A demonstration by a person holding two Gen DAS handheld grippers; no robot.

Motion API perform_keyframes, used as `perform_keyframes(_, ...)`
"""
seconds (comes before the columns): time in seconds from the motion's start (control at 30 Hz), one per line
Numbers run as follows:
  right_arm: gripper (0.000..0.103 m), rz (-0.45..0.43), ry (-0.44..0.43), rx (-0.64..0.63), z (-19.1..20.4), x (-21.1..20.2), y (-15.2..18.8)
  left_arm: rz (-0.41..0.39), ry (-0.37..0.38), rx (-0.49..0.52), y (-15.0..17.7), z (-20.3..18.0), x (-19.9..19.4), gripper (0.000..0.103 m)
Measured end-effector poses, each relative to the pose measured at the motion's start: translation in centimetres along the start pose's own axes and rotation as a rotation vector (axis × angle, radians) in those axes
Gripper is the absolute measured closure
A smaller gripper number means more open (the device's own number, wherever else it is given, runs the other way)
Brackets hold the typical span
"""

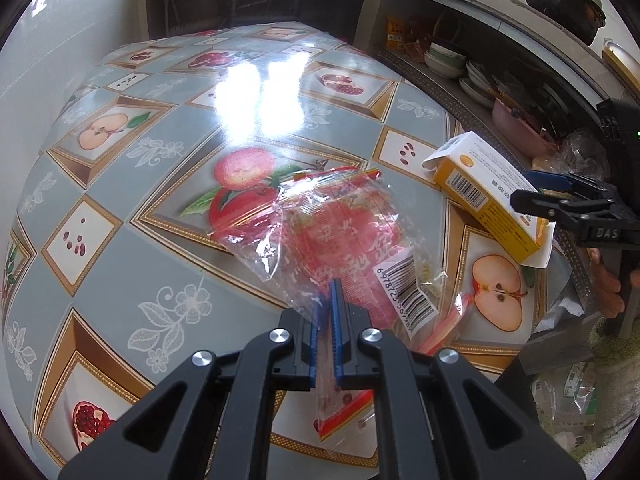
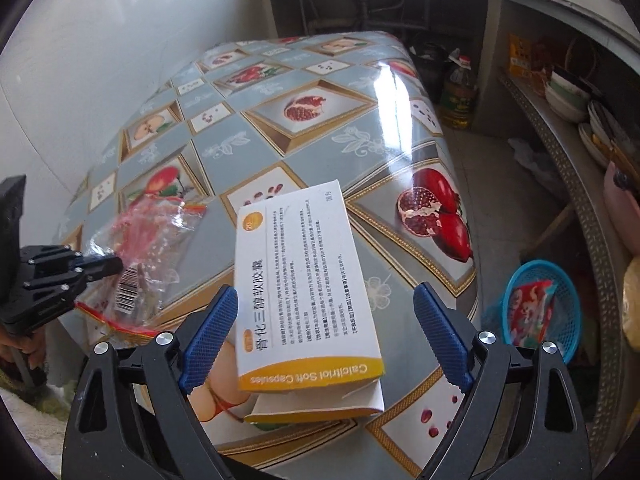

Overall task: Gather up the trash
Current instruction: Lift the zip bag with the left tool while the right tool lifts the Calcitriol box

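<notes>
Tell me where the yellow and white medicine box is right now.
The medicine box lies on the table near its edge, between the open fingers of the right hand-held gripper, with the plastic wrapper to its left.

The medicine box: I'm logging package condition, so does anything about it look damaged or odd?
Yes. The medicine box lies flat on the table with its near end flap torn open and sticking out. The open right tool straddles it.

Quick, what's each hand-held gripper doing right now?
Left hand-held gripper: closed on the plastic wrapper.
Right hand-held gripper: open, fingers either side of the medicine box, not gripping.
</notes>
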State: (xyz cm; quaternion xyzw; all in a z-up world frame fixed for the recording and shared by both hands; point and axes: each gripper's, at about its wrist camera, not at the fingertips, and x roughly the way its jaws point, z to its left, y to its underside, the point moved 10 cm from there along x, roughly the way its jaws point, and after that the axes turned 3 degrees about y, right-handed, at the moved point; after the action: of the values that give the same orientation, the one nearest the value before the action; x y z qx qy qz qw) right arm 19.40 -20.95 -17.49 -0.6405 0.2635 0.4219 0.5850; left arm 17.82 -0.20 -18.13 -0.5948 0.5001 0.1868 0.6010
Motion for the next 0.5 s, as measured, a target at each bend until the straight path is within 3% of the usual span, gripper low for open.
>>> perform_keyframes(0.5,0.012,0.051,0.014,-0.087,1.3,1.0,1.3,0.001,0.009,-0.004,-0.1,-0.1,0.3,0.098)
